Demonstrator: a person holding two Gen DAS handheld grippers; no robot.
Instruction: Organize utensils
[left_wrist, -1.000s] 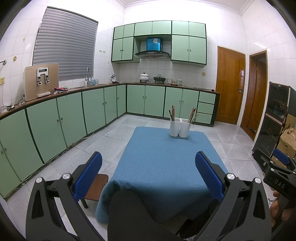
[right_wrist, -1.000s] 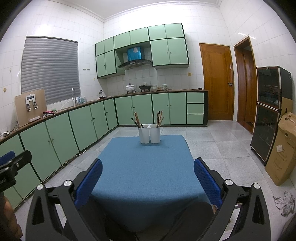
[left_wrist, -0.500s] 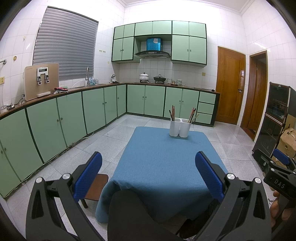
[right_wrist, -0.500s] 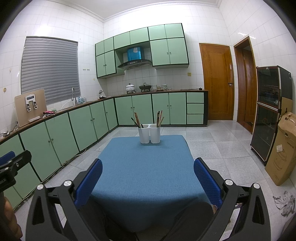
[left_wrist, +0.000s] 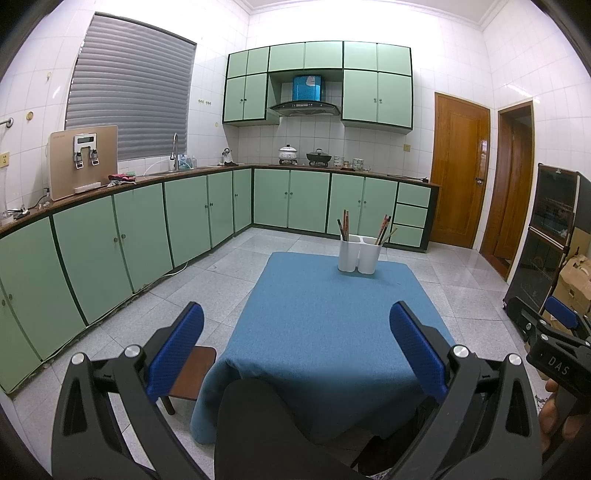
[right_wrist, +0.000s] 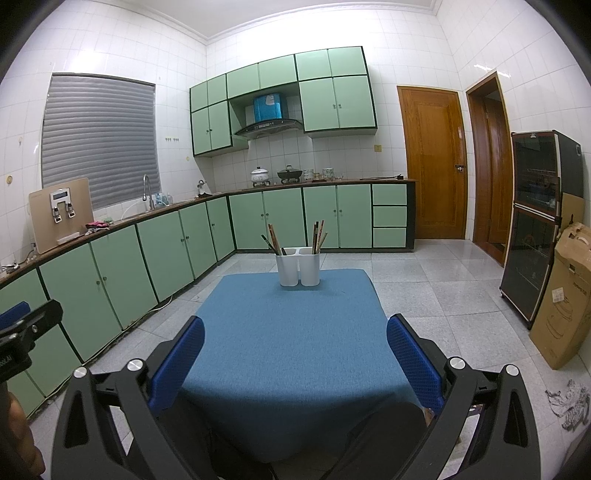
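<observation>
I hold both tongs, left tongs (left_wrist: 295, 332) and right tongs (right_wrist: 294, 338), spread and empty; reaching carelessly could topple the far white chopstick holder (right_wrist: 298, 266).

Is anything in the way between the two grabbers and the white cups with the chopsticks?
Nothing visible. Only bare blue tablecloth lies between the open right gripper, the open left gripper and the white utensil holder with its chopsticks at the table's far end.

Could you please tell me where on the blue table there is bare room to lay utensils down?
Everything on the blue tablecloth from the near edge up to the white two-cup holder is bare. Only the far edge's middle is occupied, by the holder with its chopsticks.
</observation>
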